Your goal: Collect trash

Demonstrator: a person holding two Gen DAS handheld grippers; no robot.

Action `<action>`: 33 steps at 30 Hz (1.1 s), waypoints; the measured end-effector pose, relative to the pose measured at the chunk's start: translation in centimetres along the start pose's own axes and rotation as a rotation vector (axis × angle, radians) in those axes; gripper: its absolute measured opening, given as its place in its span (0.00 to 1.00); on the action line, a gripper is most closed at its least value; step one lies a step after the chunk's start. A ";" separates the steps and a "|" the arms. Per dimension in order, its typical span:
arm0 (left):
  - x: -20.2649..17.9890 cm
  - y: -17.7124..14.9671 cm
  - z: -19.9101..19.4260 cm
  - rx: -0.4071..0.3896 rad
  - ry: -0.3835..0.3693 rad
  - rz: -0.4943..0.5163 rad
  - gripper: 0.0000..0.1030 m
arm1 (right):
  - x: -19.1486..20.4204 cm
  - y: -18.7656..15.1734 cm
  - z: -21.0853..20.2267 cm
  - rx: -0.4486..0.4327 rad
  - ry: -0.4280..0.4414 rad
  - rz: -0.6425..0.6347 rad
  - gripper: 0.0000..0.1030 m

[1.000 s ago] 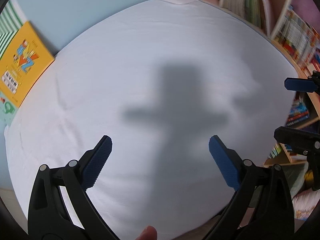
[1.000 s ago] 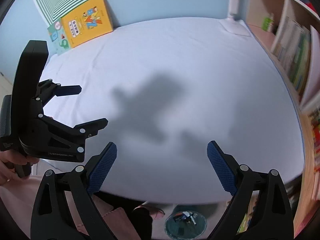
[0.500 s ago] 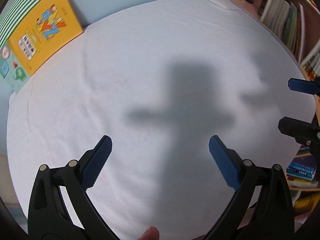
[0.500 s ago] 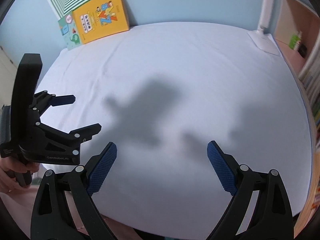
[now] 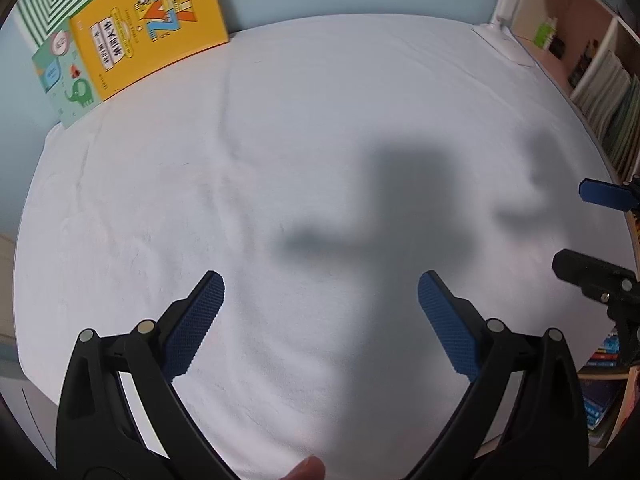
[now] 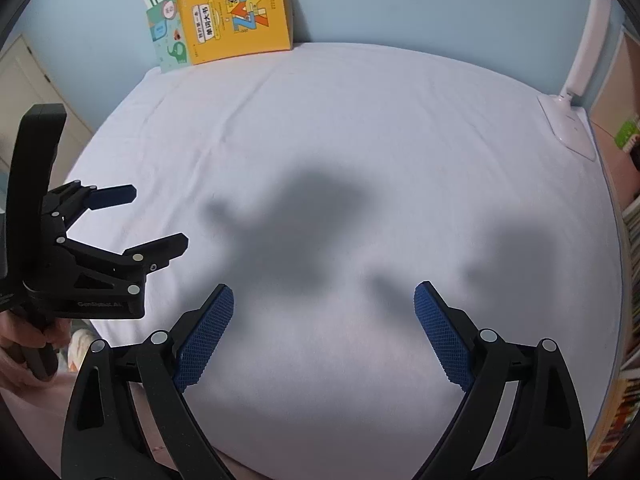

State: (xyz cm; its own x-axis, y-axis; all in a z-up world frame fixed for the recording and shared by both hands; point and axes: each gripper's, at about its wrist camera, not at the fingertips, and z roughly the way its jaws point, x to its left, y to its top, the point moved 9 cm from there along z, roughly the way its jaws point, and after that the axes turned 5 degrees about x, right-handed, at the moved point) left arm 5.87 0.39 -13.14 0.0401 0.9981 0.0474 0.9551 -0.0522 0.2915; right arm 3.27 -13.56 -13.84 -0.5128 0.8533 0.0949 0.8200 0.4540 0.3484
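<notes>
White-sheeted table (image 5: 280,140), yellow book (image 6: 236,20) against blue wall (image 6: 400,0)

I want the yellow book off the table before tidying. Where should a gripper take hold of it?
Grip the yellow book by its free right-hand edge, coming from the right with fingers on front and back covers. It stands leaning on the wall, bottom edge on the white cloth, and other books overlap its left side, so only that edge looks open. Both grippers are open.

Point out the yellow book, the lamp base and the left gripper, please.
Yellow book (image 6: 236,12), right wrist view, middle of its cover.
Lamp base (image 6: 570,130), right wrist view, its flat white foot.
Left gripper (image 5: 320,316), left wrist view, midway between its open fingertips.
</notes>
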 end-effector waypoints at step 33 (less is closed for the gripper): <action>0.6 0.7 -0.1 0.002 -0.001 -0.042 0.92 | -0.3 1.8 0.6 -0.002 0.003 0.009 0.88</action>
State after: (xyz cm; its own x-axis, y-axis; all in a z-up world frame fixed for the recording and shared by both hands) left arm 6.58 0.91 -12.83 0.0003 0.9994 0.0342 0.9566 -0.0103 0.2913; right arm 5.03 -12.84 -13.77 -0.5060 0.8567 0.1005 0.8242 0.4458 0.3491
